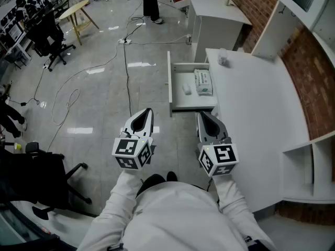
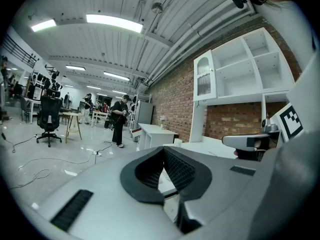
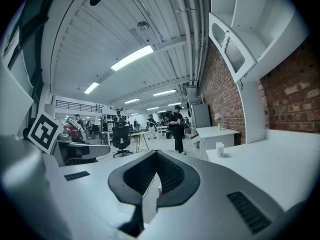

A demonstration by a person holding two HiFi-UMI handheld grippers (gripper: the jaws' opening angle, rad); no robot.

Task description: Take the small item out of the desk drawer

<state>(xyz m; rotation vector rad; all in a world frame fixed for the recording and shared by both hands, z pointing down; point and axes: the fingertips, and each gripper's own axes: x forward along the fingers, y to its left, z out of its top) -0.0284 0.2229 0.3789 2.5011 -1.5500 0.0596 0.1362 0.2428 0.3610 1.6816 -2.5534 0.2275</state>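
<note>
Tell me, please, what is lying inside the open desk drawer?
The drawer holds a white packet and, left of it, a small white item. Its right part runs under the desk top, hidden.

My view: drawer (image 1: 180, 102) ahead
It juts left from the desk (image 1: 256, 119); inside, small item (image 1: 187, 89) lies left of packet (image 1: 203, 82).

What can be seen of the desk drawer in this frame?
The drawer is white, a shallow tray with a raised rim, looking like painted board. It stands pulled out of the white desk, open and level. Inside lie a printed white packet on the side nearer the desk and a small white item beside it. Neither the left gripper nor the right gripper touches it; both are short of it.
</note>
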